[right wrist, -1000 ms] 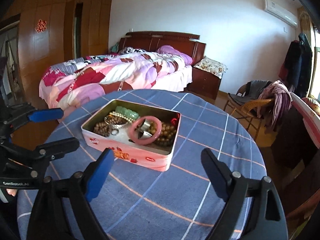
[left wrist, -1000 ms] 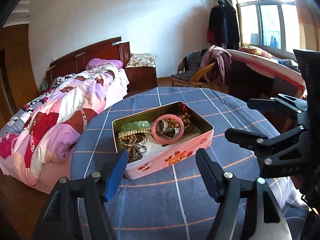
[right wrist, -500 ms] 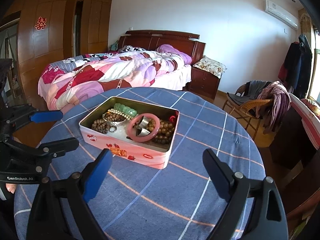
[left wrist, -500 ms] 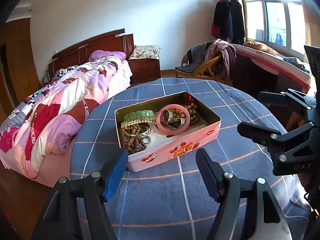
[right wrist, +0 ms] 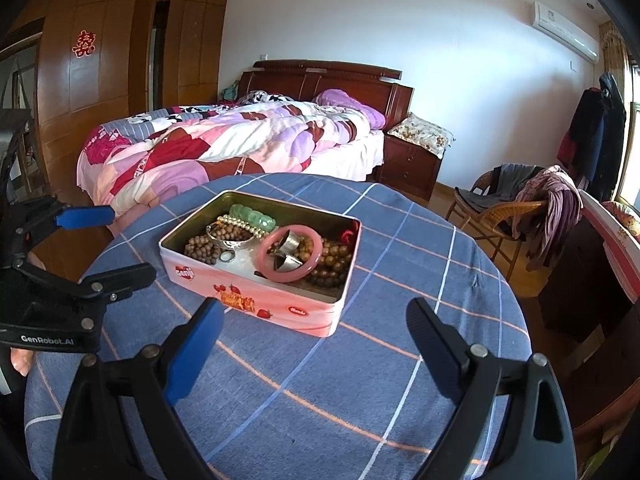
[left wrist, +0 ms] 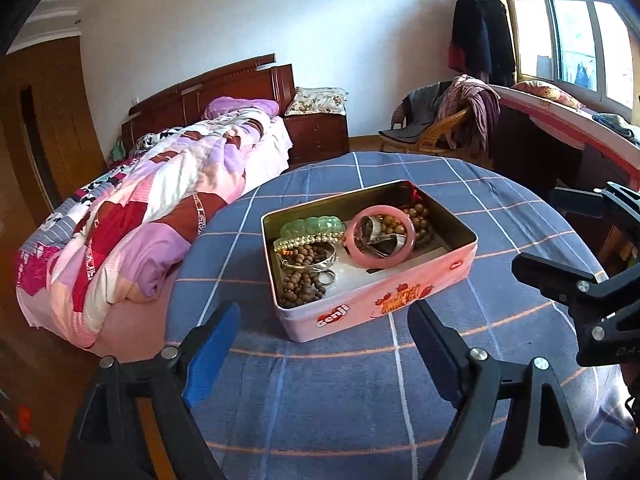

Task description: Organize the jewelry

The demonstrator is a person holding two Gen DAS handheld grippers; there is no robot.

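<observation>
A pink open tin [left wrist: 380,300] [right wrist: 256,304] stands on the round table with the blue checked cloth [left wrist: 340,400] [right wrist: 320,400]. It holds a pink bangle [left wrist: 380,236] [right wrist: 290,258], a green bead bracelet [left wrist: 312,226] [right wrist: 252,216], brown bead strings [left wrist: 300,284] [right wrist: 204,248], silver bangles and a small ring [left wrist: 326,278]. My left gripper [left wrist: 324,328] is open and empty, just short of the tin's near wall. My right gripper [right wrist: 316,322] is open and empty, also just before the tin. Each gripper shows at the edge of the other's view.
A bed with a patchwork quilt [right wrist: 224,144] stands beyond the table's left side. A nightstand [right wrist: 412,160] is behind it. A wicker chair with clothes [right wrist: 516,204] and a long desk under the window [left wrist: 560,120] are to the right.
Both grippers have drawn nearer to the tin, which now sits larger and more centred in both views. Both stay open; nothing was taken hold of.
</observation>
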